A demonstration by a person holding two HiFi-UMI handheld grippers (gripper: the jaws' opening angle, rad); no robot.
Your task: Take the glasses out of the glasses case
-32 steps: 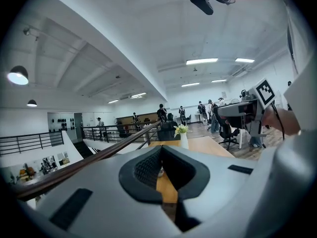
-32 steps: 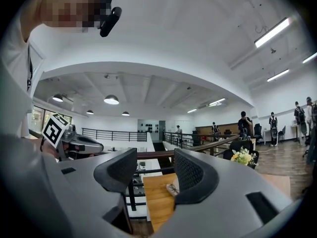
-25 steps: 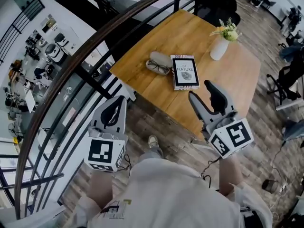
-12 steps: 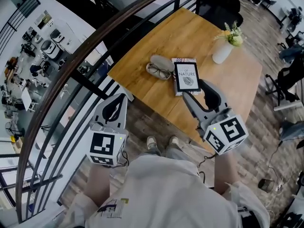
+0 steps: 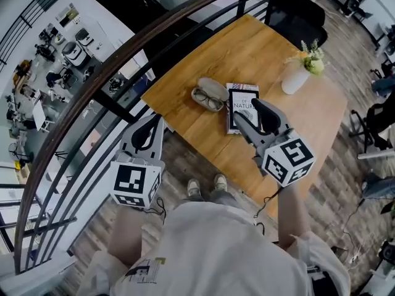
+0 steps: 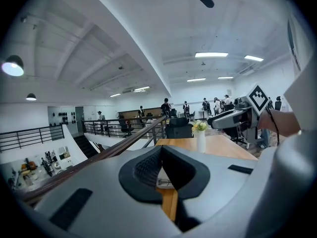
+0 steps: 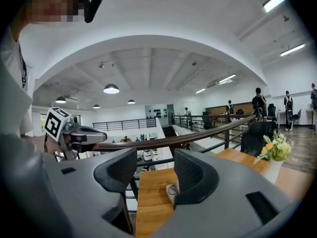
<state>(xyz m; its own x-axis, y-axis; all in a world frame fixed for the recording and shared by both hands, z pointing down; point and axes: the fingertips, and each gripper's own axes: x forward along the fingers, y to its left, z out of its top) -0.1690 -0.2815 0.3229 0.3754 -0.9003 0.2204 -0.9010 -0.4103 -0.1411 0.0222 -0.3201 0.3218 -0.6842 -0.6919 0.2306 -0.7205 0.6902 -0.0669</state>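
1. Well, my right gripper (image 7: 156,171) has its jaws spread wide with nothing between them. Through the gap I sight the glasses case (image 7: 172,191) low on the table (image 5: 265,48). I judge I hold them open like this so they are ready for a grasp.
2. My left gripper (image 6: 161,157) has its jaws pressed together, pinching nothing. It hangs short of the table's near edge, over the floor, probably in reserve to steady the case.
3. From above, my right jaws hover over the book (image 5: 241,94), and the case lies at their 10 o'clock, just beside the book's left edge.
4. The glasses (image 5: 207,99) lie at the case's near side, touching it. They seem to rest in its open half, lenses up, though I cannot tell for sure.
5. A white vase (image 5: 295,79) of flowers stands at 2 o'clock from my right jaws, well apart from the case, so a reach toward 10 o'clock should not pass near it.
6. Beyond my left jaws, at 9 o'clock, runs the dark railing (image 5: 123,60).
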